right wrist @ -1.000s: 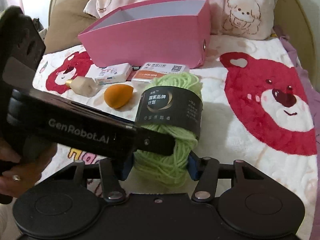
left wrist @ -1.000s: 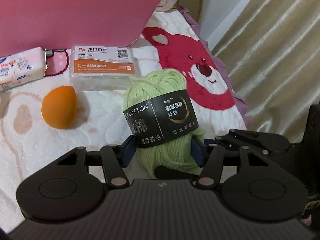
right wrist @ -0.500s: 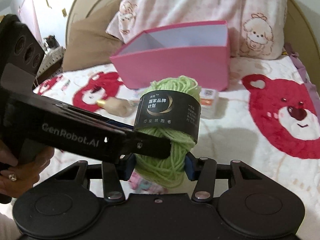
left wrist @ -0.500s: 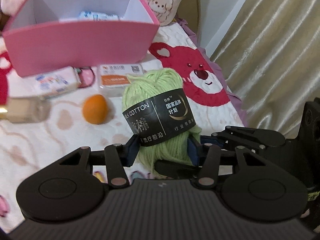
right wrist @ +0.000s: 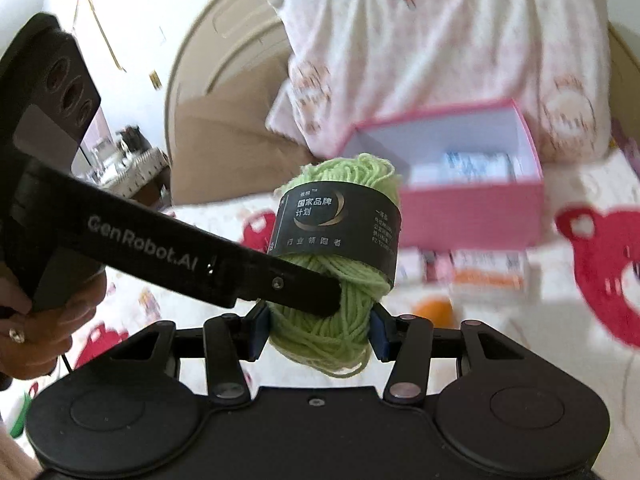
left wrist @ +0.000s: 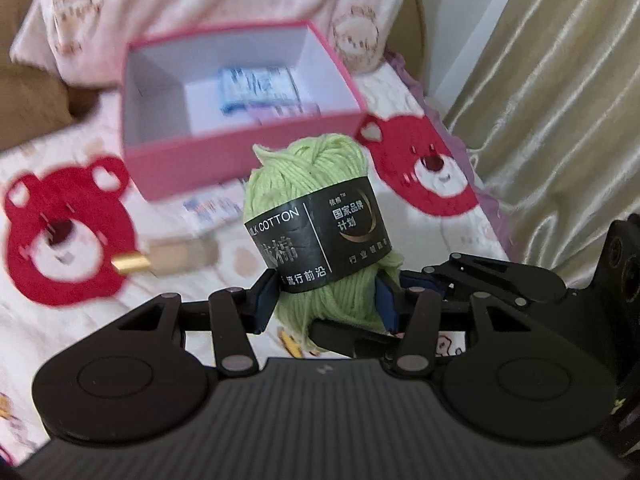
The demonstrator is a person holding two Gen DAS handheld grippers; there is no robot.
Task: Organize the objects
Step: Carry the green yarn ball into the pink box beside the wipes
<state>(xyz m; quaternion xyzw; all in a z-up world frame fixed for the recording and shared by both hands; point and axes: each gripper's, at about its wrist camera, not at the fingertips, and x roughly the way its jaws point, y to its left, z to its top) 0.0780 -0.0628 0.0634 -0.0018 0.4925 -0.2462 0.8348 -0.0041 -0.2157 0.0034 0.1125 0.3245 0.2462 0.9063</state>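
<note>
In the left wrist view, a red bear print (left wrist: 60,236) lies far left on the bed cover (left wrist: 192,292), with a beige bottle with a gold cap (left wrist: 172,258) on its side beside it. Behind these stands the open pink box (left wrist: 248,148), with blurred blue-and-white packets (left wrist: 258,88) on its floor. In the middle, the green yarn ball (left wrist: 316,216) with its black paper band is held up off the bed, in front of the box's near wall. The left claw (left wrist: 324,300) grips the lower part of the ball, its blue pads pressing the yarn from both sides; its jaws have just been closing on it. From the right, the right claw's black fingers (left wrist: 492,276) reach in to the same ball.

In the right wrist view, a hand (right wrist: 44,332) at far left holds the left claw's black body, whose finger crosses the yarn (right wrist: 340,236). The right claw (right wrist: 318,332) pinches the bottom of the ball between its pads. Further right an orange sponge (right wrist: 436,308) and flat packets (right wrist: 488,268) lie on the bed in front of the box (right wrist: 472,216), all blurred
</note>
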